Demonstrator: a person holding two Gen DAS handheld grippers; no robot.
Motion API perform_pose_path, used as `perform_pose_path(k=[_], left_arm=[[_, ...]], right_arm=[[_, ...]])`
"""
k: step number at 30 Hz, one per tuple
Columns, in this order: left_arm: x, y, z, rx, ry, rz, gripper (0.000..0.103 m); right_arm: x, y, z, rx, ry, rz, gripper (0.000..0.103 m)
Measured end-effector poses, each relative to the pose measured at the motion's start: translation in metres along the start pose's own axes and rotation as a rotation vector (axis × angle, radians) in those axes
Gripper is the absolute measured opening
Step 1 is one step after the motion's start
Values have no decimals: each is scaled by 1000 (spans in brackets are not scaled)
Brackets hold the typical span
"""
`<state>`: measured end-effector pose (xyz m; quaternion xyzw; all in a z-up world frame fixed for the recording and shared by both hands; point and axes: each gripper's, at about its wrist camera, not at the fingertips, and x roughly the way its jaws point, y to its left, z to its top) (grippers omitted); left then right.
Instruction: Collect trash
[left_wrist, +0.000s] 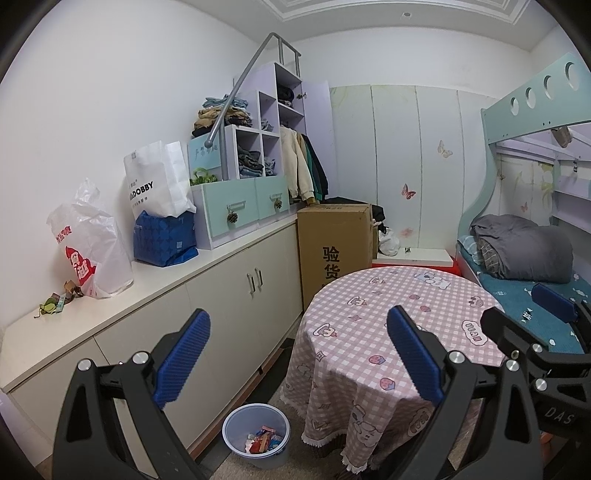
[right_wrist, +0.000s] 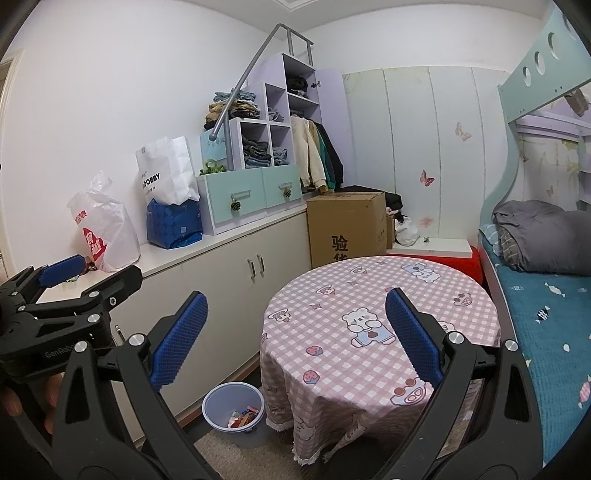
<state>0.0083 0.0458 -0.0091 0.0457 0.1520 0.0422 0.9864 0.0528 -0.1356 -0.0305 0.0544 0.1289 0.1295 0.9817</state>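
Observation:
A pale blue trash bin (left_wrist: 256, 435) with colourful wrappers inside stands on the floor between the cabinet and the round table; it also shows in the right wrist view (right_wrist: 233, 410). Small scraps of trash (left_wrist: 55, 302) lie on the white cabinet top, left of a white plastic bag (left_wrist: 90, 243). My left gripper (left_wrist: 299, 354) is open and empty, held high over the floor near the table. My right gripper (right_wrist: 295, 336) is open and empty, above the table's near edge. The left gripper also shows at the left of the right wrist view (right_wrist: 88, 273).
A round table with a pink checked cloth (left_wrist: 388, 332) stands at centre right. A long white cabinet (left_wrist: 221, 295) runs along the left wall with bags and a shelf unit (left_wrist: 251, 177) on it. A cardboard box (left_wrist: 332, 243) stands behind. A bunk bed (left_wrist: 535, 280) is right.

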Motion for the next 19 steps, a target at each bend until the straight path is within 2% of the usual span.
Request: perform_pose_path(k=[10,19], left_arm=[[26,6,-3,6,39,17,95],[72,2,-7,21,108,54,95]], right_arm=[[25,-4,-3,11,24,15,95],[75,-23,-13,47,95,20,95]])
